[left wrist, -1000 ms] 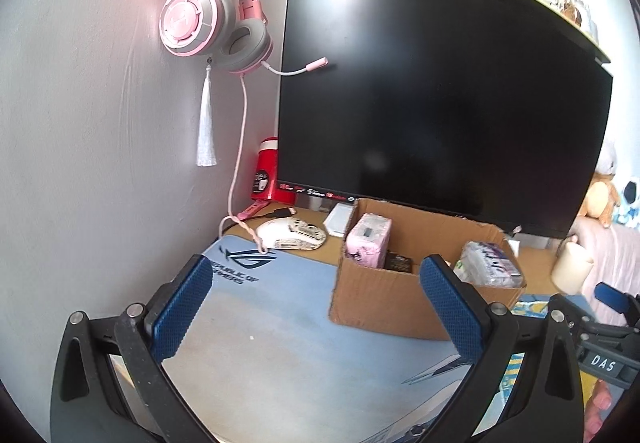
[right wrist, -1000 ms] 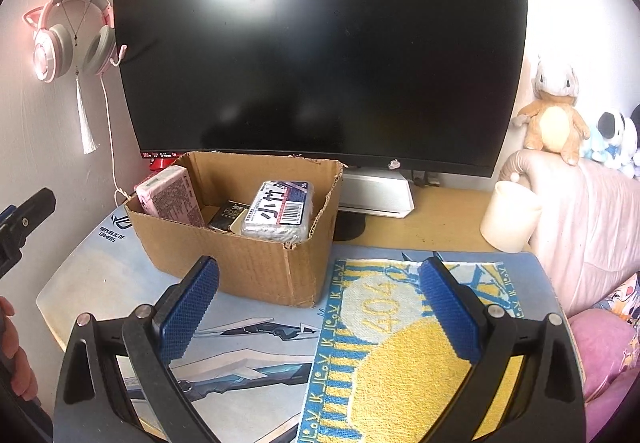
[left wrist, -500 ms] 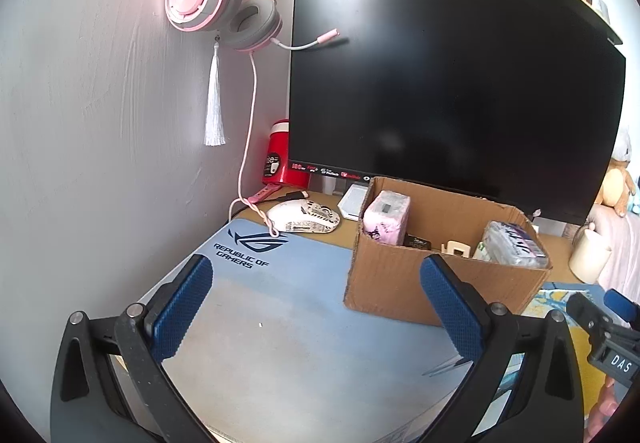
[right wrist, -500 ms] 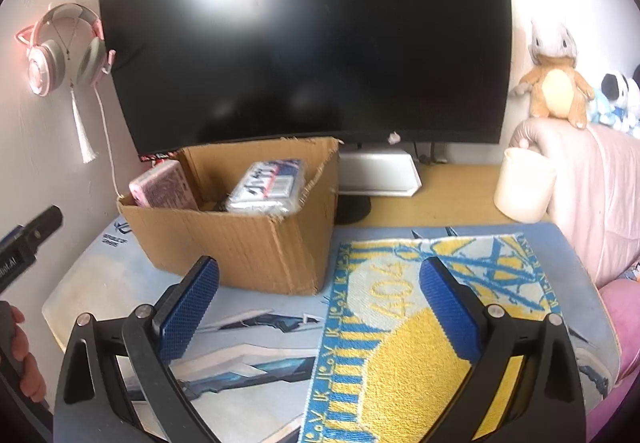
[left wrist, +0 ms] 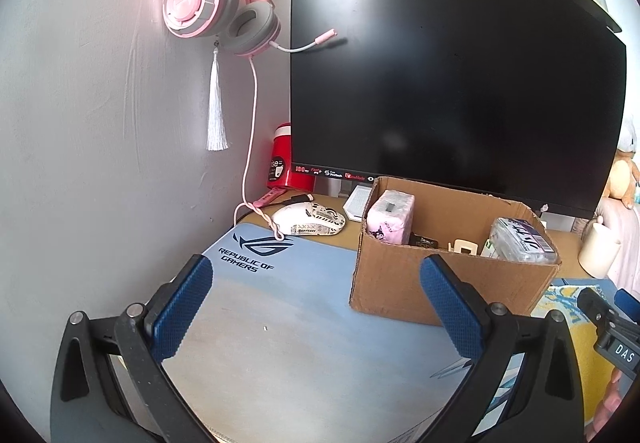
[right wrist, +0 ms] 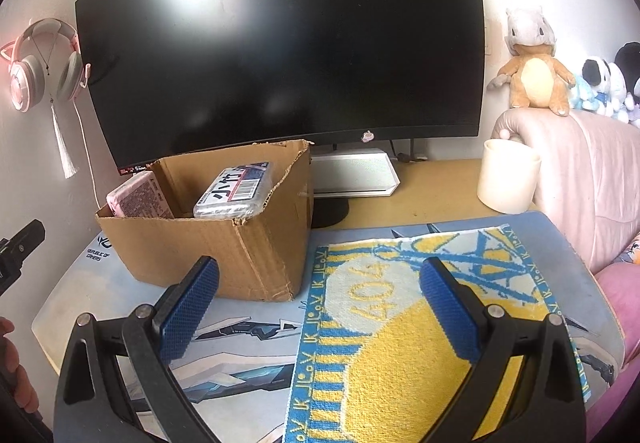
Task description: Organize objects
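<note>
Your cardboard box (left wrist: 448, 283) stands open-topped on the blue desk mat (left wrist: 280, 323), just in front of the dark curved monitor (left wrist: 452, 83). Inside it, at the end nearest the wall, a pink tissue pack (left wrist: 390, 217) stands upright; at the opposite end a clear-wrapped pack with a barcode label (left wrist: 520, 241) leans against the box wall, its top above the rim. Between them, low in the box, you can see a dark flat item (left wrist: 424, 241) and a cream hair clip (left wrist: 464, 246); the dark item is too small to identify.

Your left gripper (left wrist: 316, 307) hovers over the bare mat near the "Republic of Gamers" logo, its blue-padded jaws spread wide with nothing between them. Your right gripper (right wrist: 320, 307) is likewise released and empty, poised above the mat where the box's near corner meets the yellow-and-blue towel (right wrist: 420, 331), which lies flat on the mat just beside the box.

Beyond the mat's far edge, a white patterned mouse (left wrist: 308, 221) rests on the wooden desk (right wrist: 432, 187), beside a red canister (left wrist: 286, 167) partly hidden behind the monitor. A pink cat-ear headset (left wrist: 212, 7) hangs on the wall above, its cable trailing down to the mouse. On the other side, a cream mug (right wrist: 508, 177) sits on the desk against a pink cushioned surface (right wrist: 580, 183) topped by a Cubone plush (right wrist: 532, 63).
</note>
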Demonstrator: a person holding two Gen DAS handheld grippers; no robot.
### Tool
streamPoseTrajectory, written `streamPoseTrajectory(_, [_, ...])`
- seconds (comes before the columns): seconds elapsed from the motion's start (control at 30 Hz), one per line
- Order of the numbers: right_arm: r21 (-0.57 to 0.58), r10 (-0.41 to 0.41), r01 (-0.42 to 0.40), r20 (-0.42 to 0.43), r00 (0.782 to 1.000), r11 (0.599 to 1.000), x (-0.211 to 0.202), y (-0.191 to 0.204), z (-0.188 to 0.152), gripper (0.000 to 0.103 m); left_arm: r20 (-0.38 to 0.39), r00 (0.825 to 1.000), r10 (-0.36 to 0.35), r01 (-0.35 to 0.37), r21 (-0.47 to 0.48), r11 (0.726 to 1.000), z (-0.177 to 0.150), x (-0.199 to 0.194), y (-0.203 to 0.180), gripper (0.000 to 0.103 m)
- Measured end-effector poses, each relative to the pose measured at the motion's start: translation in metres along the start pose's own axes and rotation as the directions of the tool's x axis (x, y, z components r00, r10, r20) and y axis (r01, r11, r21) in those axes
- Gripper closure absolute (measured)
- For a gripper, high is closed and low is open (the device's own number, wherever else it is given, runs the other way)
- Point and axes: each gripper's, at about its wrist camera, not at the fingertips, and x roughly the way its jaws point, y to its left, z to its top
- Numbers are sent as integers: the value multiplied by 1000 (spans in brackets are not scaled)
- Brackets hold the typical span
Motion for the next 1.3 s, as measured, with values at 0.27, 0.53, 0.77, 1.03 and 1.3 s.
streamPoseTrajectory(0.27, [-31,-30,30,-5,1000,999,1,7,-2,0,-39,999,-18,18,0,1000,-2,5,1,0])
streamPoseTrajectory(0.53, [-33,-25,25,-12,1000,999,1,9,-2,0,-53,998,-16,19,47,999,-5,9,-1,0])
streamPoseTrajectory(0.77, [-35,-21,21,-8,1000,999,1,9,-3,0,-58,998,-21,26,82,996,-7,12,-6,0])
streamPoseTrajectory(1.03, [-36,-19,19,-5,1000,999,0,9,-3,0,-49,999,-12,16,84,996,-8,10,-5,0])
streamPoseTrajectory(1.3, [-54,-23,23,-1,1000,998,-2,10,-2,0,-47,999,-11,15,76,997,-7,10,-1,0])
